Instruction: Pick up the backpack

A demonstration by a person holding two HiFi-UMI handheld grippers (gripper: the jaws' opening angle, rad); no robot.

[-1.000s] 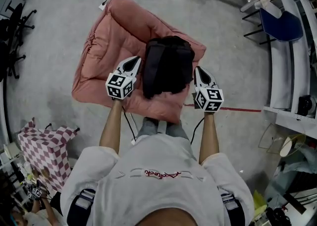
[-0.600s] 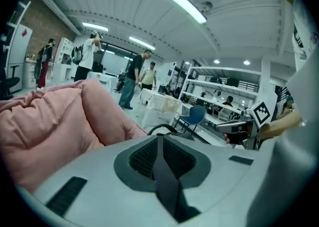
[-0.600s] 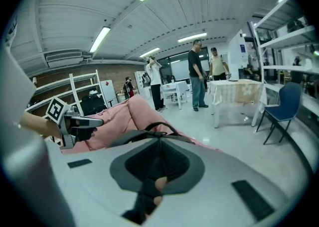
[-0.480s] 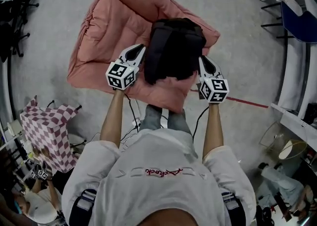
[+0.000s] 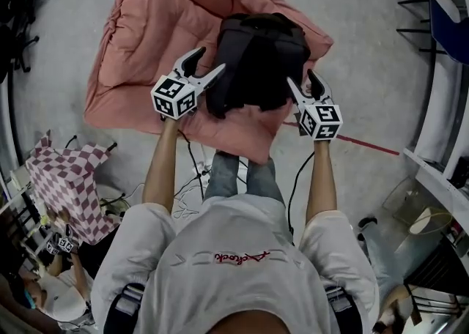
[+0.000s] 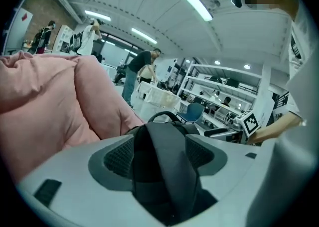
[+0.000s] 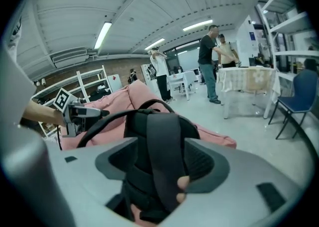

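Pink cushion point(image 5: 139, 39) spreads beneath and ahead of the left fingers point(image 5: 190, 61), its edge near the right fingers point(image 5: 316, 82). Checkered cloth point(image 5: 69, 182) lies well behind the left fingers. Red floor line point(image 5: 370, 145) runs outward just behind the right fingers, with the blue chair point(image 5: 451, 28) farther out.

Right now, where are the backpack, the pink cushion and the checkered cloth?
backpack point(image 5: 260, 50), head view, middle of its black body.
pink cushion point(image 5: 146, 39), head view, bare left half.
checkered cloth point(image 5: 66, 186), head view, middle of its draped top.

Matt black woven-cloth backpack point(image 5: 260, 58), soft pink cloth cushion point(image 5: 146, 39) with creased surface, smooth grey floor point(image 5: 366, 69), checked cloth cover point(image 5: 69, 186)
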